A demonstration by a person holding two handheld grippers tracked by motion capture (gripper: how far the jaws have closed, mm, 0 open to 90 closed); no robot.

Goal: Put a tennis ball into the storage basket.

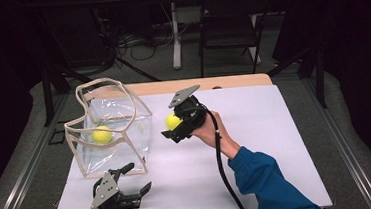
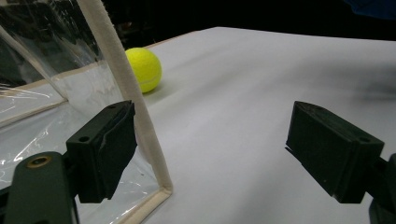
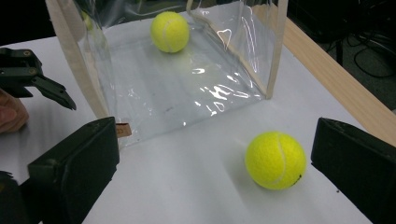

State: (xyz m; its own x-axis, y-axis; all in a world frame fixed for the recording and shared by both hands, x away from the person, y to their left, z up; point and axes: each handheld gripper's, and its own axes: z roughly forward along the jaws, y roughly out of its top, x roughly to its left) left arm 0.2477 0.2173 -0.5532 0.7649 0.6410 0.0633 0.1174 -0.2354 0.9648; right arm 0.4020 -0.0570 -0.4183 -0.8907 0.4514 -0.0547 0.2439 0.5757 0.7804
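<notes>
Right gripper [image 1: 174, 127] has its jaws wide, straddling the loose ball [image 3: 275, 159] but not touching it yet; ball sits on the tabletop [image 1: 257, 149] just off the bag's [image 1: 110, 128] 3 o'clock side, near the front corner; in the right gripper view it lies closer to the right-hand jaw, so the gripper wants centring before the squeeze.

Handling, judged: tennis ball, light, felt cover so grip should be good; slightly springy, gives a little under pressure; round, so it will roll off if nudged by one jaw first; take it across the widest part, pads on opposite sides, no need for hard clamping; not fragile.

Bag: clear soft plastic with a cream fabric edge, open top, walls sagging; floppy, will likely shift if bumped; left gripper [image 1: 132, 181] sits at the bag's 6 o'clock, jaws wide and empty, one jaw just beside the front corner trim [image 2: 135, 98], looks placed to steady it.

Count: two balls, one loose, one inside the bag [image 1: 102, 134] on its floor toward the far side; one bag; two grippers.
</notes>
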